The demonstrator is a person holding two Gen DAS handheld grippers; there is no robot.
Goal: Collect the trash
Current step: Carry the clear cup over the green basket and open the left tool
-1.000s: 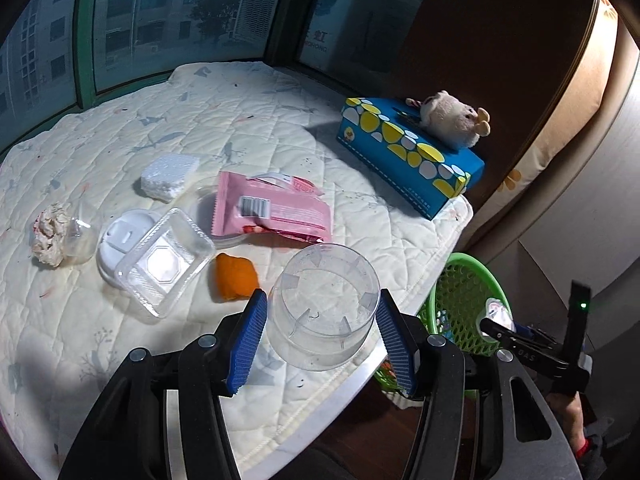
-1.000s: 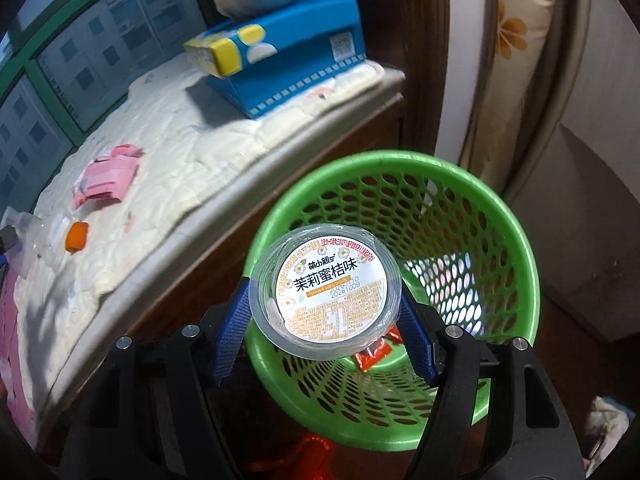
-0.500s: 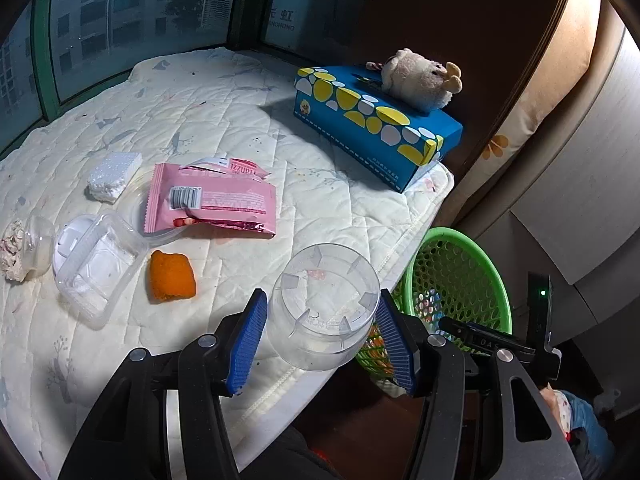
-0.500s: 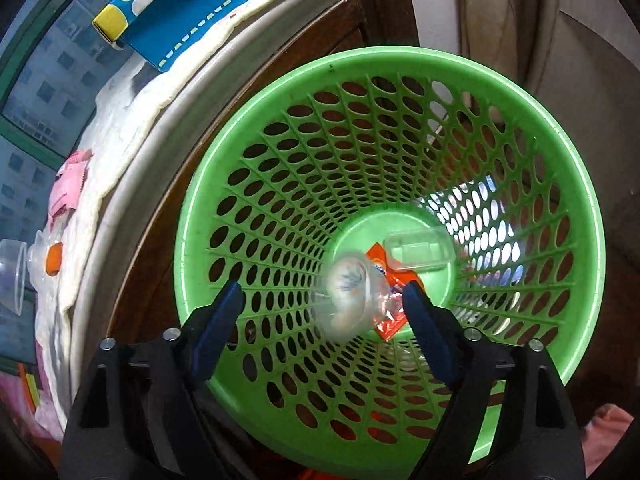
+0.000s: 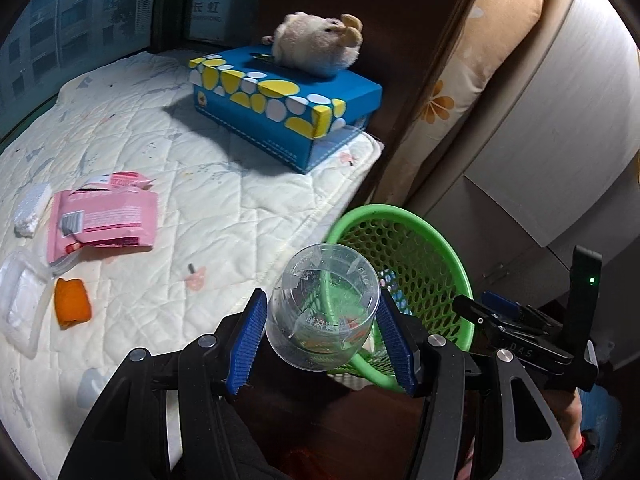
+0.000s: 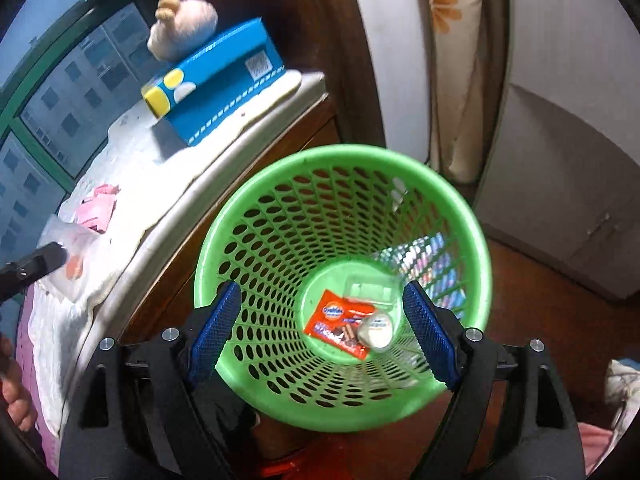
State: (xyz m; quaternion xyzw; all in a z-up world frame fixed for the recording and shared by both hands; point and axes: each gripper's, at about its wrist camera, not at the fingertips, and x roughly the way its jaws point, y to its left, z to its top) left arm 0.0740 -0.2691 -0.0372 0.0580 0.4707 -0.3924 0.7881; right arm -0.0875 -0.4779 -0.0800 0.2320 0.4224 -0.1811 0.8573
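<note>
My left gripper point(image 5: 321, 322) is shut on a clear plastic cup point(image 5: 324, 292), its blue pads pressing both sides. The cup hangs past the bed's edge, in front of the near rim of the green mesh basket point(image 5: 424, 236) on the floor. In the right wrist view my right gripper point(image 6: 320, 300) is open above the basket point(image 6: 344, 152), nothing between its pads. At the basket's bottom lie a small sealed jelly cup point(image 6: 376, 330), an orange snack wrapper point(image 6: 334, 318) and a clear plastic container point(image 6: 370, 290).
On the quilted bed lie a pink wrapper point(image 5: 104, 216), an orange scrap point(image 5: 72, 304), a clear clamshell box point(image 5: 20, 304) and white foam point(image 5: 32, 208). A blue tissue box point(image 5: 280, 108) with a plush toy point(image 5: 316, 48) sits near the bed's corner. A cabinet stands behind the basket.
The left gripper carried the clear cup rightwards from over the bed to the basket's rim. The right gripper opened and its jelly cup dropped to the basket's bottom.
</note>
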